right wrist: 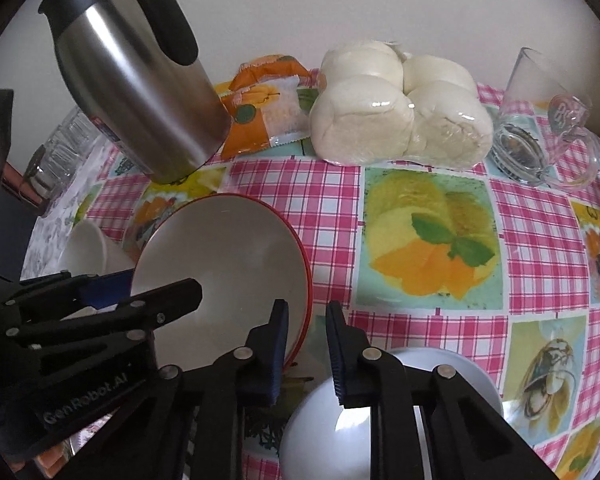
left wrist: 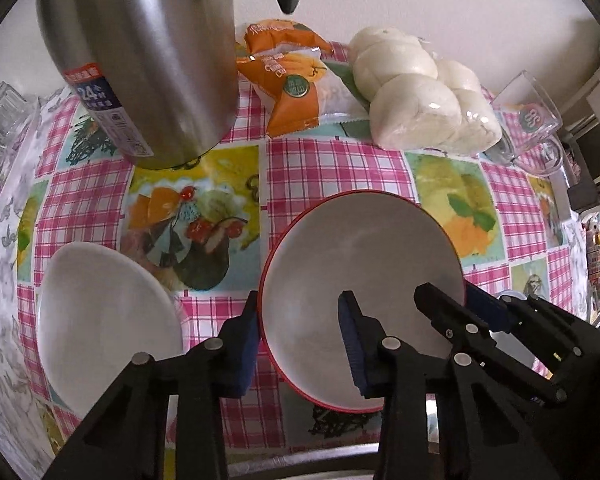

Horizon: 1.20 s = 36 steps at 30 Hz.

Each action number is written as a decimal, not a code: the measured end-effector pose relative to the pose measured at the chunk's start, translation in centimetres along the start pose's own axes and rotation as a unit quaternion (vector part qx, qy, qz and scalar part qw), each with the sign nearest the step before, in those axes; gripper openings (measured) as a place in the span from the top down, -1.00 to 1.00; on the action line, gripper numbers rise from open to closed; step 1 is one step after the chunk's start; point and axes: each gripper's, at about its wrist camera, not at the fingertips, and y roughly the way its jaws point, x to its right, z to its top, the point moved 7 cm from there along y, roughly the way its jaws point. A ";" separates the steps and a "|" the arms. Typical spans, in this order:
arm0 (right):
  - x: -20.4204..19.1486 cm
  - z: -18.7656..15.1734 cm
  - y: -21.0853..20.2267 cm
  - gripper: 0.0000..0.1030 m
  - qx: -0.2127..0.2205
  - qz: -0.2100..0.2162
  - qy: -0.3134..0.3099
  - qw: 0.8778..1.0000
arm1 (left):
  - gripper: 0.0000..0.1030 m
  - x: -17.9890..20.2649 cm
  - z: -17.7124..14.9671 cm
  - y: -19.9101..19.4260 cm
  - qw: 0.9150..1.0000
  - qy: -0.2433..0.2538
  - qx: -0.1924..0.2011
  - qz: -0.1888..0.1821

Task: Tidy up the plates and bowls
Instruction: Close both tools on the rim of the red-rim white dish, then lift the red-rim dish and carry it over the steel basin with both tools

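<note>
Straddling opposite sides of the red-rimmed bowl [left wrist: 360, 276] on the checked tablecloth [left wrist: 332, 168], the left gripper [left wrist: 300, 336] and right gripper [right wrist: 306, 344] have both narrowed, one finger inside the rim and one outside; whether the pads bite yet, I cannot tell. Nothing looks stacked: a white plate [left wrist: 104, 320] and a white bowl [right wrist: 380, 420] lie apart, so sorting seems barely begun.

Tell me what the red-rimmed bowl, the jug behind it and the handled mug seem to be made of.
Red-rimmed bowl: probably glazed ceramic or melamine; smooth white inside with a soft sheen, red outside. Jug: brushed stainless steel, streaky reflections, with a black handle and lid that look plastic. Mug: clear glass; the tablecloth shows through it.
</note>
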 end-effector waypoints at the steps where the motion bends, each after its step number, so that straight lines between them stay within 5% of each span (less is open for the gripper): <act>1: 0.0 0.0 0.2 0.58 -0.001 -0.001 -0.001 1.000 | 0.27 -0.1 0.0 0.2 1.000 -0.002 -0.001 -0.002; 13: -0.2 0.5 1.6 0.65 -0.006 -0.005 -0.005 1.000 | 0.33 -0.6 0.9 2.2 1.000 0.000 -0.005 -0.001; 21: -0.2 0.3 0.9 0.77 0.004 0.006 0.004 1.000 | 0.65 -0.5 0.3 1.3 1.000 -0.004 0.012 -0.005; 36: -0.8 -1.5 -7.7 0.77 0.078 0.019 0.019 0.997 | 0.65 1.5 -1.9 -7.8 0.993 0.009 0.113 -0.010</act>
